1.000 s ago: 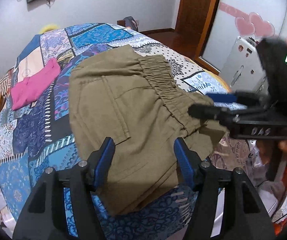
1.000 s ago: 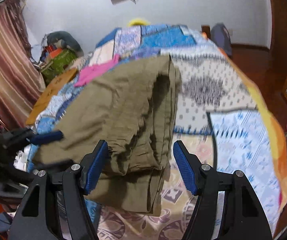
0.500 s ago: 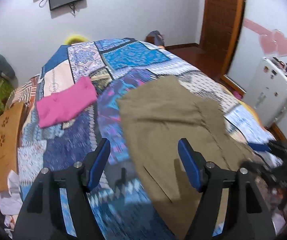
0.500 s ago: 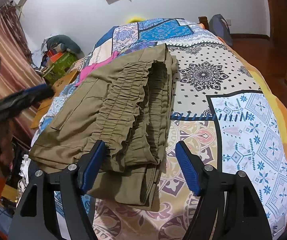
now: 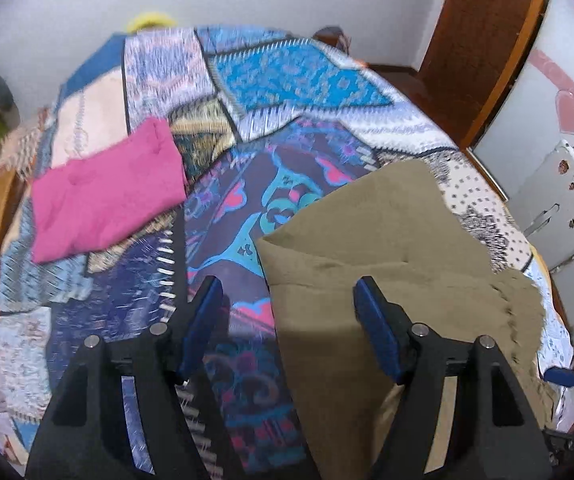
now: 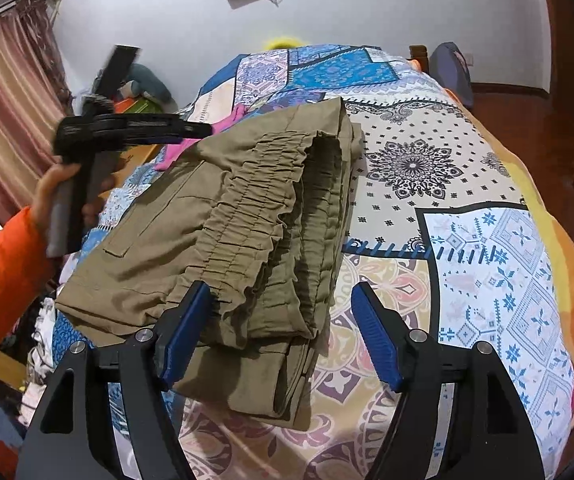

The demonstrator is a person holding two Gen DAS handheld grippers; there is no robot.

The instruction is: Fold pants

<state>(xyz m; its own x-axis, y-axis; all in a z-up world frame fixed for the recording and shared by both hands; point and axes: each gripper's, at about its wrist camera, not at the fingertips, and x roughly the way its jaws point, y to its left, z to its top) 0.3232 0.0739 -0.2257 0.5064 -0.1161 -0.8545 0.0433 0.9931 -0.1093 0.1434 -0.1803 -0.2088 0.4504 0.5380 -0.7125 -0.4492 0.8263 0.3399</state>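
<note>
Pants (image 6: 223, 240) lie on the bed (image 6: 487, 240), folded into a thick, neat pile near the close edge. They are olive green. The stretchy waist part sits on top, all bunched up, with more layers under it. In the left wrist view the pants (image 5: 367, 248) fill the right side, and a pink cloth (image 5: 107, 196) lies well apart from them, far and to the left on the patterned cover.

The right claw (image 6: 279, 336) is wide and holds nothing. Its left blue finger sits over the near edge of the pile, but I cannot tell if it touches the cloth. The left claw (image 5: 287, 328) is wide too, and nothing is in it. It hangs above the bed with the left edge of the pants showing between its fingers. In the right wrist view you can see the left claw (image 6: 203, 130) up in the air, above the far left side of the pile, held by a hand (image 6: 53, 192) in an orange sleeve.

I think the folding is just about done. Both claws look free of the pile, so this seems to be the letting-go part at the end.

If anything is left, it may be a small pat to flatten the puffy waist part. That calls for a soft, slow touch, so the layers do not slide off each other.
</note>
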